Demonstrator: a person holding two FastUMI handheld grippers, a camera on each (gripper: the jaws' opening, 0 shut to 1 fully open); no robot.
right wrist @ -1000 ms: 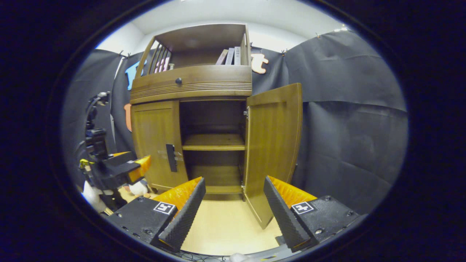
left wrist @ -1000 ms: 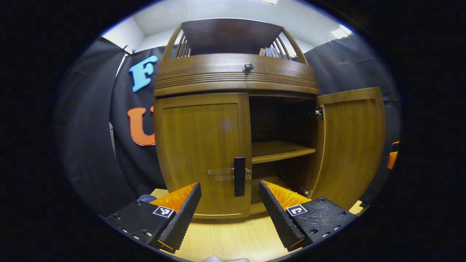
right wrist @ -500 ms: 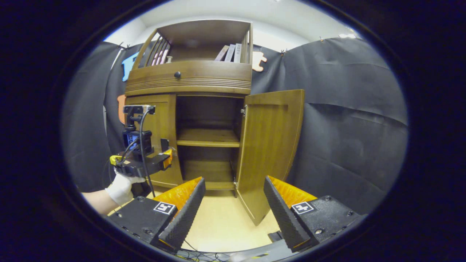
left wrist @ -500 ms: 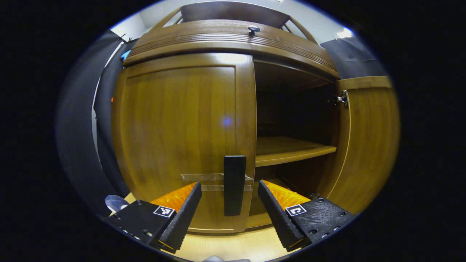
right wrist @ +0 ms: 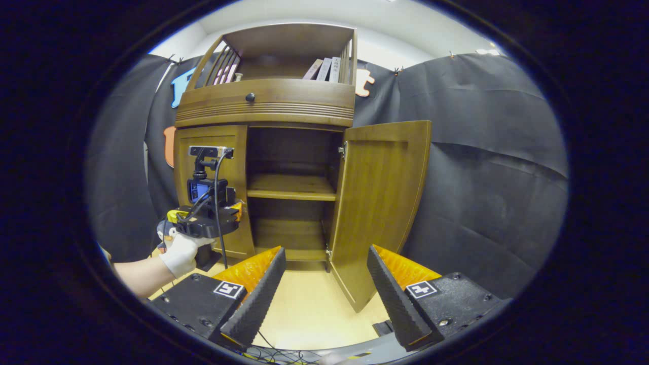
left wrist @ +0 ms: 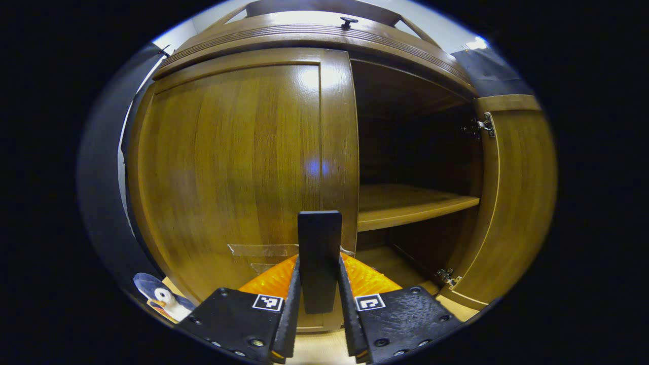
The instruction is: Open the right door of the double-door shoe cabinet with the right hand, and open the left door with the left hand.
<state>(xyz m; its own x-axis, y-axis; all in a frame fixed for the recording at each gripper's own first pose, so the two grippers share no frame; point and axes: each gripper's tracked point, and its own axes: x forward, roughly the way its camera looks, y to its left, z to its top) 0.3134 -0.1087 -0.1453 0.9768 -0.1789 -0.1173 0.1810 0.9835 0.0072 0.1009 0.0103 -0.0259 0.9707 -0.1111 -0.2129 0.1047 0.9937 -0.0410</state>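
The brown wooden shoe cabinet (right wrist: 263, 104) stands against the booth wall. Its right door (right wrist: 385, 203) is swung wide open and shows again at the right of the left gripper view (left wrist: 517, 192). The left door (left wrist: 233, 162) lies flat against the cabinet front. My left gripper (left wrist: 318, 261) is shut on that door's black upright handle (left wrist: 319, 233), one finger pressing each side. From the right gripper view the left gripper (right wrist: 230, 213) sits at the left door's (right wrist: 210, 147) inner edge, held by a gloved hand (right wrist: 180, 251). My right gripper (right wrist: 327, 250) hangs open over the floor, well back from the cabinet, holding nothing.
Inside the open half is a bare shelf (left wrist: 410, 203) above a lower compartment. A drawer with a dark knob (right wrist: 250, 97) and a top rack with books (right wrist: 324, 69) sit above. A small penguin toy (left wrist: 162, 296) lies by the cabinet's left foot. Cables (right wrist: 274, 350) trail on the light wooden floor.
My left gripper moved forward to the left door's handle and shut on it. The right gripper stayed open and barely shifted. Both doors stand as before.
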